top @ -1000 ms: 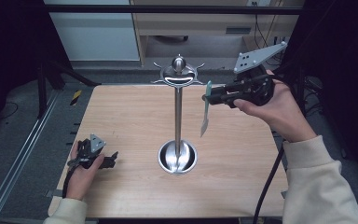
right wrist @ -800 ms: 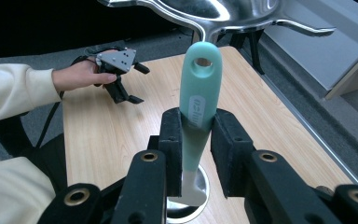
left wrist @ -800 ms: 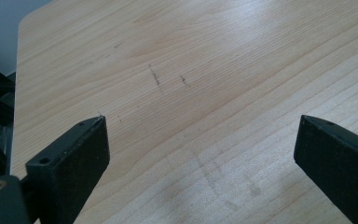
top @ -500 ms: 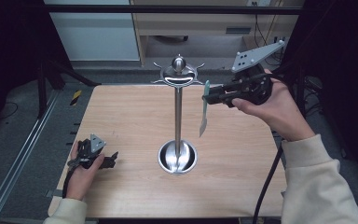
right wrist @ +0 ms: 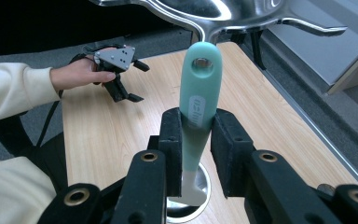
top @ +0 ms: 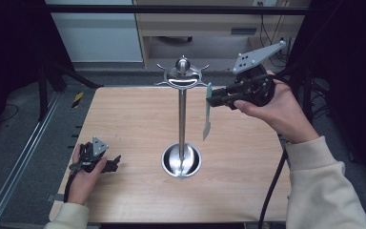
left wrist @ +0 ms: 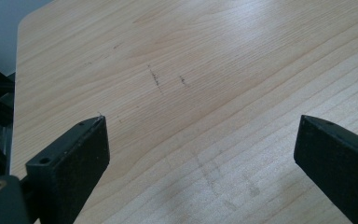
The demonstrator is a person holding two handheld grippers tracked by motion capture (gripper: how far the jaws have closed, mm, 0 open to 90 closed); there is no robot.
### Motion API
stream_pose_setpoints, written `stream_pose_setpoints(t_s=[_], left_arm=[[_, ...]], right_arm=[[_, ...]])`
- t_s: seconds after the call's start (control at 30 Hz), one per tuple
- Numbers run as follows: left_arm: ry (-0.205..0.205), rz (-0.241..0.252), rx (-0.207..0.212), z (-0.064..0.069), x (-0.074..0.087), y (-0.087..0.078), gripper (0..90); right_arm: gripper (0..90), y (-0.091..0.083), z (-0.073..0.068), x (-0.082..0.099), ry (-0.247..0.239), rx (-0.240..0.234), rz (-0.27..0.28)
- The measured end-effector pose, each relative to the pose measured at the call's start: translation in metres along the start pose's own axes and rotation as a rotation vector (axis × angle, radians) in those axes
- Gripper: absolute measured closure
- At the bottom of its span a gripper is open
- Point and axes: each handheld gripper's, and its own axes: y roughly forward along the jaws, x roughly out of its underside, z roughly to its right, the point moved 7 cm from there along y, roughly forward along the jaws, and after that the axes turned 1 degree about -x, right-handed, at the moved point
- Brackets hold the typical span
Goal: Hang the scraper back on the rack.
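A pale wooden tabletop (top: 124,119) carries a steel rack (top: 182,119) at its middle, with dark floor and a cabinet beyond. The right gripper (top: 213,98), raised right of the rack's top, clamps a teal-handled utensil (top: 207,112) hanging blade-down. The left gripper (top: 114,163) rests near-left, jaws wide apart, holding nothing.

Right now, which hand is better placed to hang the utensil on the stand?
Right. The right gripper already holds the utensil just beside the stand; the left gripper rests open on the table.

A lab-like test room: bare wooden table (top: 124,119), metal floor rails (top: 19,162), trailing cables (top: 271,191)
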Motion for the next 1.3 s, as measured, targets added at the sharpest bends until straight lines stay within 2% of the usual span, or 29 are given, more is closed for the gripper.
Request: stream_pose_setpoints(t_s=[0.4, 0.67, 0.93, 1.07, 1.3], left_arm=[[0.001, 0.000, 0.000, 0.000, 0.000, 0.000, 3.1], [0.003, -0.002, 0.001, 0.000, 0.000, 0.000, 3.1], [0.002, -0.003, 0.002, 0.000, 0.000, 0.000, 3.1], [0.001, -0.001, 0.000, 0.000, 0.000, 0.000, 3.1], [0.001, -0.003, -0.003, 0.000, 0.001, 0.000, 3.1]], right_arm=[[74.5, 0.003, 0.001, 0.000, 0.003, -0.010, 0.007], [74.0, 0.004, 0.001, 0.001, -0.003, 0.006, 0.020], [64.7, -0.001, 0.000, 0.003, 0.001, 0.031, 0.045], [56.4, -0.004, 0.002, 0.010, 0.011, 0.078, 0.048], [36.6, -0.007, 0.017, 0.037, 0.083, 0.230, 0.038]])
